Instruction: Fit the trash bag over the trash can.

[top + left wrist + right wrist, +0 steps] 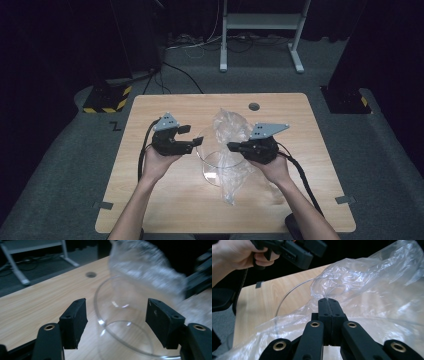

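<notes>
Bag (147,270) blurred, container (120,325) rim cut off

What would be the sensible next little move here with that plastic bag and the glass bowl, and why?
Probably bring the left gripper in to pinch the free edge of the plastic bag. Its jaws stand open and hold nothing, just short of the clear glass bowl, while the right gripper is shut on a bunched fold of the bag. A second grip would likely let the bag's mouth be spread over the bowl's rim.

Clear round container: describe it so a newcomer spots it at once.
On the wooden table, look midway between the left gripper and the right gripper. The clear round container stands there, open-topped. Unlike the crinkled plastic bag draped against it, it is rigid and smooth-rimmed.
</notes>
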